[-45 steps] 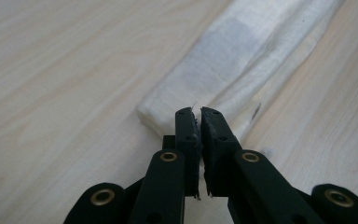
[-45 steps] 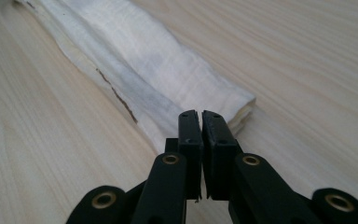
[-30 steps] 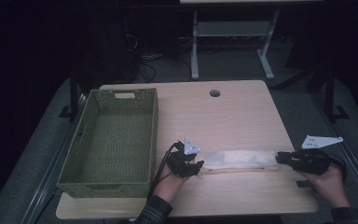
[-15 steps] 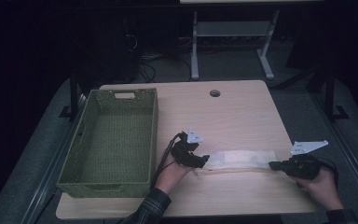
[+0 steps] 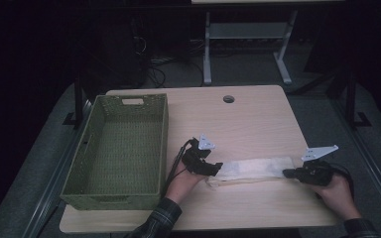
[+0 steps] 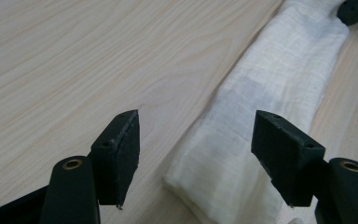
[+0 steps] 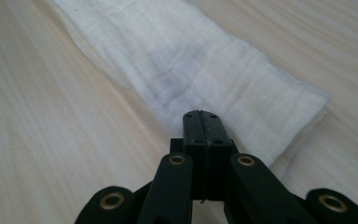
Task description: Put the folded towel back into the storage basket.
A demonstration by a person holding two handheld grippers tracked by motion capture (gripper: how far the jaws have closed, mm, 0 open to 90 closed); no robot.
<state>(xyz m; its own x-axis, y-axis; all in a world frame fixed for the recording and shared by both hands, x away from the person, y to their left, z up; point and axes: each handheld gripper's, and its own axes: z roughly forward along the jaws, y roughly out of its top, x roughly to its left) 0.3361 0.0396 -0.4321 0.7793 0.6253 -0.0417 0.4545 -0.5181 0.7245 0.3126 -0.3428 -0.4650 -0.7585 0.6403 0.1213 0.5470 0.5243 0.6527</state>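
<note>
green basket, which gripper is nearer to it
Left. The left gripper is at the folded white cloth's near end, just right of the green basket. The right gripper is at the cloth's far end, farther from the basket.

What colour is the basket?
Green, a woven olive green basket; the high view shows it best.

We see the cloth point(image 5: 253, 169), white and finely woven (folded into a long, narrow strip), lying flat on the table's near half, running left to right, its left end blunt and slightly puffed point(image 6: 233, 163), its right end squared off point(image 7: 242, 93).
</note>
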